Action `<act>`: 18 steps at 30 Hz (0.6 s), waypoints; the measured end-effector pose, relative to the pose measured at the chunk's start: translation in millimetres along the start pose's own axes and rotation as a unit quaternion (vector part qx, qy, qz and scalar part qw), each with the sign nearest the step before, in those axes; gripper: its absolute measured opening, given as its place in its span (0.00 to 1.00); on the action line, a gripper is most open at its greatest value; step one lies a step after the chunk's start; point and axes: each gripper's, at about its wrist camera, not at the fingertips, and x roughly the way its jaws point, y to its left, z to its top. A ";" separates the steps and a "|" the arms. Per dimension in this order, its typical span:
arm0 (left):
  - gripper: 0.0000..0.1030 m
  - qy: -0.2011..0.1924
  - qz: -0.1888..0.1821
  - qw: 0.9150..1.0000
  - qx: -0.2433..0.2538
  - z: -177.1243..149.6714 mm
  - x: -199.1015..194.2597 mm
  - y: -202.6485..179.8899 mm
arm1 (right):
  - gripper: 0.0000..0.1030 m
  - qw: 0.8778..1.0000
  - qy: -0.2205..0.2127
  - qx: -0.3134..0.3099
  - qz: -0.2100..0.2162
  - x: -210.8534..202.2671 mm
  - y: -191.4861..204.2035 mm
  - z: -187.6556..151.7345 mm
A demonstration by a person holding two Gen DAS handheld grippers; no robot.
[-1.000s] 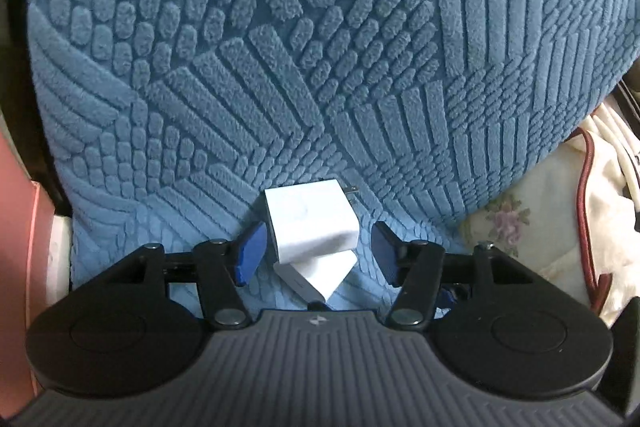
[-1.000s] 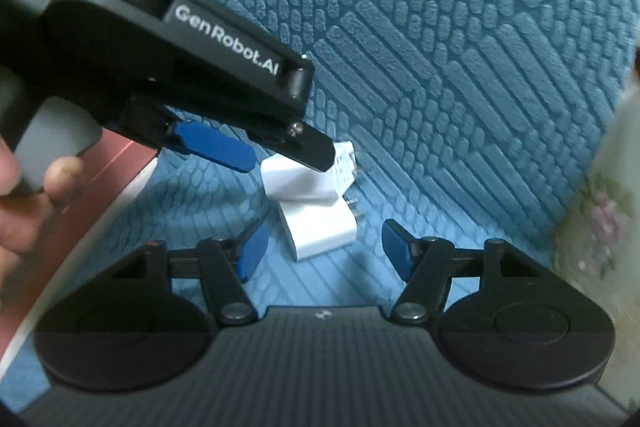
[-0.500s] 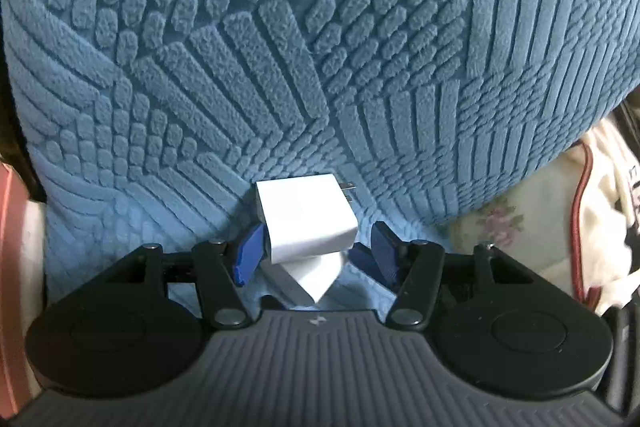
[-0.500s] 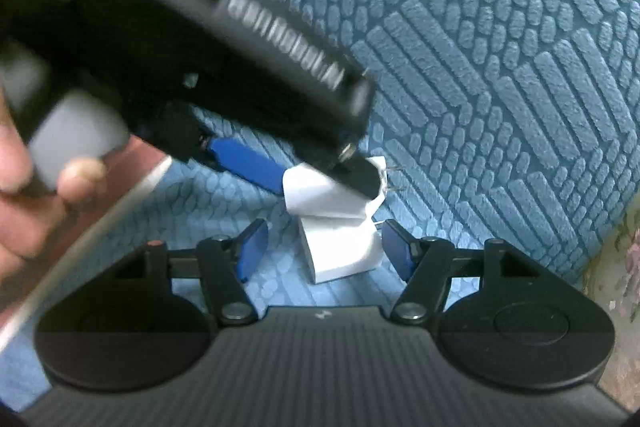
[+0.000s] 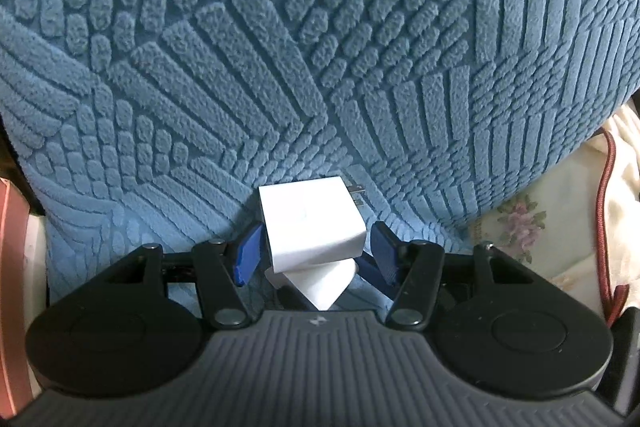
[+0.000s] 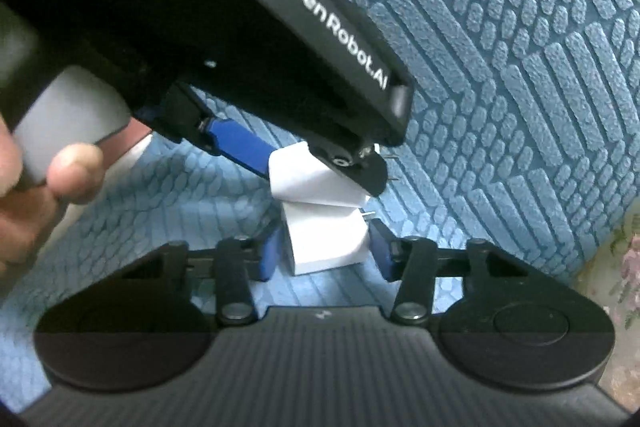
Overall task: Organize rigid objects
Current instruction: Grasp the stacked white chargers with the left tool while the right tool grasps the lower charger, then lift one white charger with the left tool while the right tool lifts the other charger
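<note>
item: two white plug adapters on a blue textured cushion cover [image 5: 320, 47], one stacked on the other at the lower centre of both views. at the left edge of the right wrist view, a person's hand [image 6: 36, 183] is gripping the left gripper's handle; the left gripper [image 5: 312, 251] is sitting half open around the upper adapter [image 5: 312, 223], its left pad touching or nearly touching the block and its right pad standing just clear, so no firm hold is showing. centre: the lower adapter [image 6: 326, 241] is lying between the right gripper [image 6: 324, 251] pads, whose jaws are closing; whether they are already pressing is not clear. right of centre, metal prongs [image 6: 370, 214] are pointing toward the right of the frame. risks, as judged: the two blocks are touching, so lifting either one is likely to drag or tip the other; the smooth faces are liable to slip from a pad gripping near an edge; the soft cover is giving under load and may be letting a block roll; the two grippers are crowding each other and may be colliding.
</note>
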 end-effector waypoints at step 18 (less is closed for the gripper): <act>0.56 -0.032 0.021 0.999 0.037 -4.7 -11.1 -12.5 | 0.45 0.998 0.044 0.024 -0.023 -44.6 -6.3 15.3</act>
